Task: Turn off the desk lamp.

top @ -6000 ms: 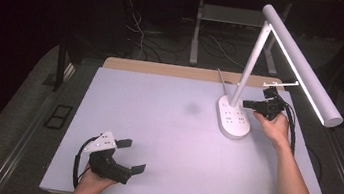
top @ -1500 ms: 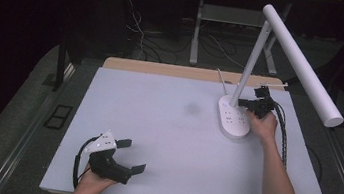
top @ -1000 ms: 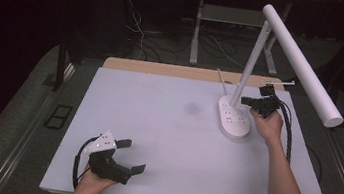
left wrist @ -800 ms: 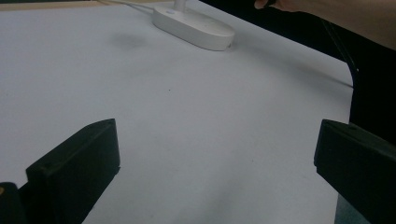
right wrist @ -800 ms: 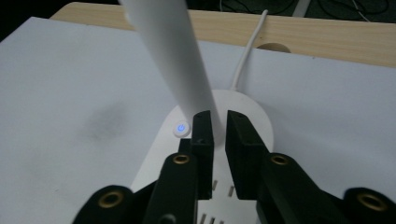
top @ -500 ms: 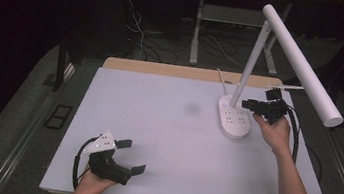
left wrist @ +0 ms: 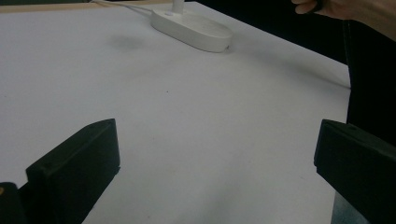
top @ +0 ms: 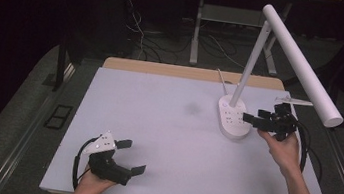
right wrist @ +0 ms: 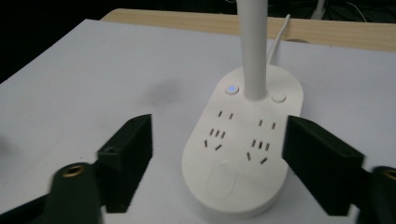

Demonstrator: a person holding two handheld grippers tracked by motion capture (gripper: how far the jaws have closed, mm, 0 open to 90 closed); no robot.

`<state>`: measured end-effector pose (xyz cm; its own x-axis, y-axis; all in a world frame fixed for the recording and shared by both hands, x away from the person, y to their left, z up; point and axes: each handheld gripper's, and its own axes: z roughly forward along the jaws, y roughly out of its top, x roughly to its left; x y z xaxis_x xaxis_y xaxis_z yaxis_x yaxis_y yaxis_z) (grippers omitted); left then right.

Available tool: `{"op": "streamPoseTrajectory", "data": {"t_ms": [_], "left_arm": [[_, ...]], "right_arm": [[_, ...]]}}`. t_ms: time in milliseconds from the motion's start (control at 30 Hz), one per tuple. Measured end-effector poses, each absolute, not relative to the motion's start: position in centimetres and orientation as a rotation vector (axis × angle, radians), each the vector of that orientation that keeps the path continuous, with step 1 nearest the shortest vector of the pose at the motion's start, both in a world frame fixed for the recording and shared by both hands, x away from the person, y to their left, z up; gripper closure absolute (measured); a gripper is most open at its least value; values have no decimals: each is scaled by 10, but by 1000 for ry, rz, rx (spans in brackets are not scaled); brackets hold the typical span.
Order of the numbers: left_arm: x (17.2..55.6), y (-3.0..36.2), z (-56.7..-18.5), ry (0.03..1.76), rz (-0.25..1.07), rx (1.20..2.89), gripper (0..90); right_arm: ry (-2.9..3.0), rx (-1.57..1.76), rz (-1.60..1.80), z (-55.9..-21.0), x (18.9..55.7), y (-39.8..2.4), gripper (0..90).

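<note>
A white desk lamp stands at the table's back right: oval base with several sockets, slanted stem, long tube head. My right gripper is open just right of the base and points at it, empty. In the right gripper view the base lies between and beyond the open jaws of my right gripper, with a blue-lit button beside the stem. My left gripper rests open and empty at the front left; in its own view, my left gripper faces the far base.
The white tabletop carries a faint dark smudge left of the lamp. A wooden strip runs along the back edge, and the lamp's white cord crosses it. Dark floor with cables surrounds the table.
My right gripper has drawn back a little from the lamp base toward the near right. The lamp head looked brighter six seconds ago. The left gripper has stayed put.
</note>
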<state>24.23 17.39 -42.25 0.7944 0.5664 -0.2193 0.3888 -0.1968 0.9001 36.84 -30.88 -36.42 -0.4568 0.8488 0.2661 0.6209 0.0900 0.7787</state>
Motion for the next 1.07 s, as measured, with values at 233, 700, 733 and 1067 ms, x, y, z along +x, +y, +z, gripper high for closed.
{"op": "streamPoseTrajectory", "data": {"t_ms": [233,700,733,1067], "left_arm": [[242,174,-422,737,192,1812,0],[242,174,-422,735,189,1815,0],[241,174,-422,734,191,1815,0],[241,174,-422,733,191,1812,0]], "right_arm": [[2129,1421,1401,-366,337,-309,7],[2198,1317,1463,-378,285,-298,7],[2202,1306,1468,-380,282,-296,7],[2251,1273,1465,-404,259,-285,7]]}}
